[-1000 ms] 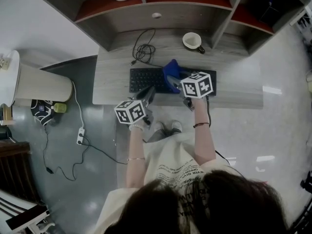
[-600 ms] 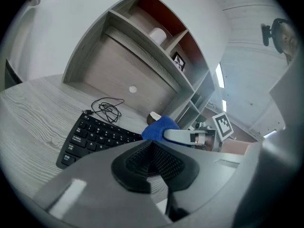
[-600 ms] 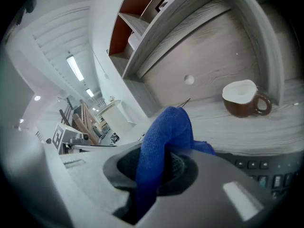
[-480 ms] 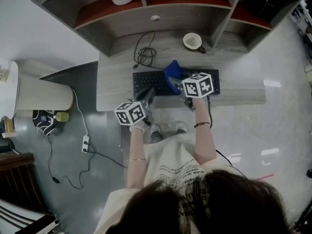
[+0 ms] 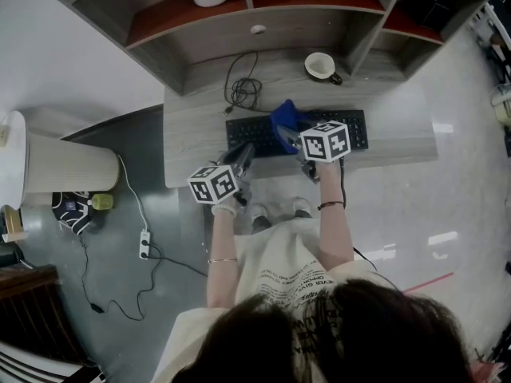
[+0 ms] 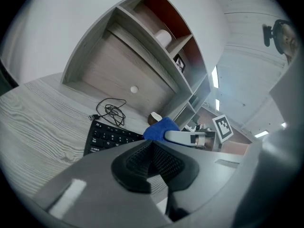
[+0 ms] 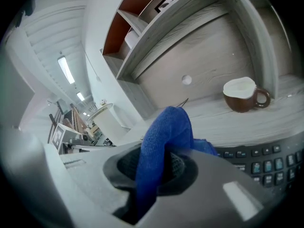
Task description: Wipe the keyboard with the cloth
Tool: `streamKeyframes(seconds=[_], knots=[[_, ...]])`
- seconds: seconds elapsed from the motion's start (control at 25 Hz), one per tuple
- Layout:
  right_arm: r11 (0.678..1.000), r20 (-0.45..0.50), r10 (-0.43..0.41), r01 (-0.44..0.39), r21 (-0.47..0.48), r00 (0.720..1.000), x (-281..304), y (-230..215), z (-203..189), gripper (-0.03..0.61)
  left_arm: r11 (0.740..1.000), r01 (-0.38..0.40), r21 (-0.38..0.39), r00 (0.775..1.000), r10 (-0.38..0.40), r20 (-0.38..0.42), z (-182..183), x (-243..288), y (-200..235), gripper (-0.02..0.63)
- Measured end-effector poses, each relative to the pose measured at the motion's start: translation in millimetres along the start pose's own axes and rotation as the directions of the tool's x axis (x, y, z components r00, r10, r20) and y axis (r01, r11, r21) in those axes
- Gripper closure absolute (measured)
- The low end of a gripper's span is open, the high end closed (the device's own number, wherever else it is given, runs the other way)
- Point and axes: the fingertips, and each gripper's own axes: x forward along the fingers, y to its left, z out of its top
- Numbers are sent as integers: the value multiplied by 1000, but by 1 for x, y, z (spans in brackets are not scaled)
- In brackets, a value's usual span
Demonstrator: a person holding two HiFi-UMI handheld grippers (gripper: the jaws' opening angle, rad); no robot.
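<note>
Little is changing over the last sec: the R gripper (image 5: 292, 137) is still clamping the blue cloth (image 5: 284, 116) and resting it on the keyboard (image 5: 249, 132), just left of the kbd's middle, upper-centre of the head view. Relative to the keys the cloth is sitting approx. where it was; at most it's creeping a touch toward the left end. The desk (image 5: 192, 134), kbd & shelf (image 5: 207, 38) are all sliding rightward in the frame together, so that's prob. the head cam shifting, not a wipe stroke. In the right gripper view the cloth is bunching between the jaws, a fold rising above the pads & the rest trailing toward the keys at lower right, w/ the mug (image 7: 242, 96) standing beyond at right. The L gripper (image 5: 243, 155) is hovering at the desk's front edge, just below the kbd's left end, same as before. Its own view is showing the pads meeting w/ nothing between them, so it's closed & empty. For the task: wiping is looking under way but barely advancing. The kbd's right half & far-left keys are lying uncovered, so most passes are likely still coming. Next, I'm guessing, is a sideways drag along the rows w/ light pressure so the kbd isn't sliding; the L gripper is sitting close enough to steady it. The coiled cable (image 5: 241, 92) above the kbd is lying well clear of the cloth.
</note>
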Motion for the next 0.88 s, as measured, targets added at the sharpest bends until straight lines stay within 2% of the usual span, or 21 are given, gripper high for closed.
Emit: streamKeyframes(seconds=[0.88], knots=[[998,35,-45,44,34,998,30,30,-6,526,999,49,18,999,-49,-25,13,-29,33,617]])
